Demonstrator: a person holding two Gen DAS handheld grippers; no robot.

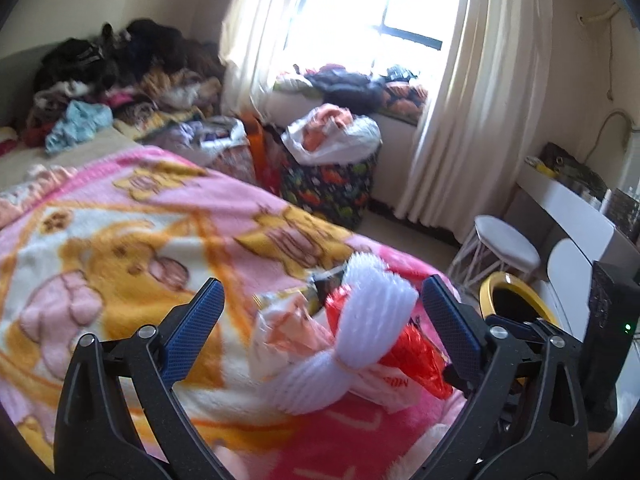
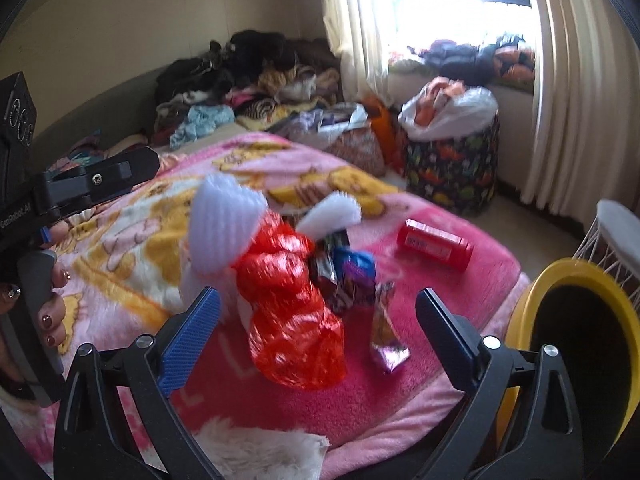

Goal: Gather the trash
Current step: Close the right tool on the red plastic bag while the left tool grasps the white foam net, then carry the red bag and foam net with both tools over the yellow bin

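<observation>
A heap of trash lies on the pink cartoon blanket [image 2: 420,300]. It includes a crumpled red plastic bag [image 2: 296,320], white foam netting [image 2: 224,232], purple snack wrappers [image 2: 348,276] and a red can [image 2: 436,244] on its side. My right gripper [image 2: 318,292] stands open just short of the red bag. My left gripper [image 1: 322,284] is also open, with the foam netting [image 1: 376,300] and the red bag [image 1: 416,356] between its blue pads, untouched. A yellow-rimmed black bin [image 2: 580,320] stands beside the bed's corner, and its rim also shows in the left wrist view [image 1: 516,300].
A person's hand [image 2: 52,312] grips a black tool body at the left edge. Clothes are piled at the bed's head [image 1: 120,80]. A dinosaur-print basket [image 1: 332,188] with a full white bag stands by the curtained window. A white stool [image 1: 504,248] and a white desk [image 1: 568,208] are on the right.
</observation>
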